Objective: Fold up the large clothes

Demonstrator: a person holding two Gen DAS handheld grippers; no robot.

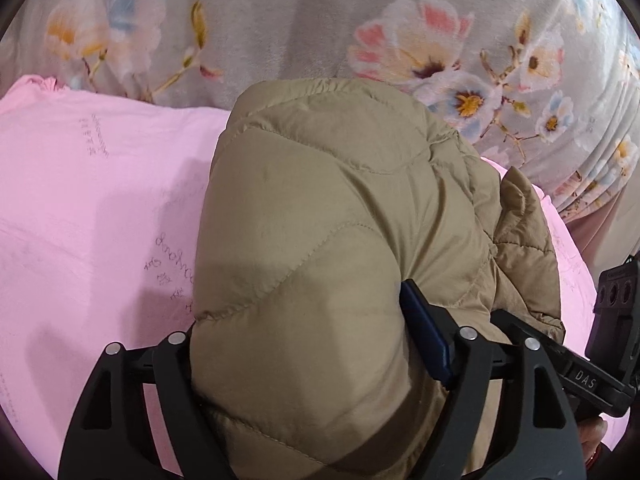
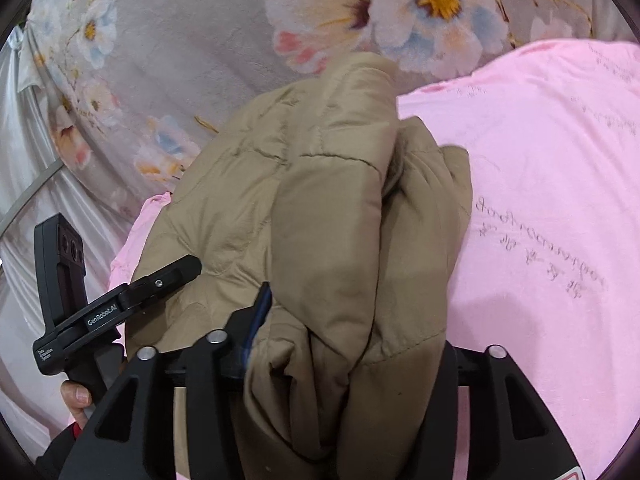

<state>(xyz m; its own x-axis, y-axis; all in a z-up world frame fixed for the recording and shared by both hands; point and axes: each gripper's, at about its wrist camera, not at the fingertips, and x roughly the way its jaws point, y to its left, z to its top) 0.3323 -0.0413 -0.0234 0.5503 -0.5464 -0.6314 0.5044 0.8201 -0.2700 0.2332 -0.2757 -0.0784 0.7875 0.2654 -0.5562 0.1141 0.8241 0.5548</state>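
Jacket [image 1: 320, 208], tan, quilted, bunched in a thick heap on pink sheet [image 1: 88, 200]; floral blanket [image 1: 304, 32] behind. Left tool [image 1: 316, 360] spread wide around a padded fold; blue pad [image 1: 426, 336] against the fabric on one side, other finger buried under it. Right tool [image 2: 352, 344] likewise stuffed with gathered folds, one blue-edged finger [image 2: 260, 312] showing, the other hidden. Cannot tell for either tool whether clamped or merely straddling the cloth. Left tool's body also visible low in right wrist view, a hand [image 2: 76, 398] on its grip.
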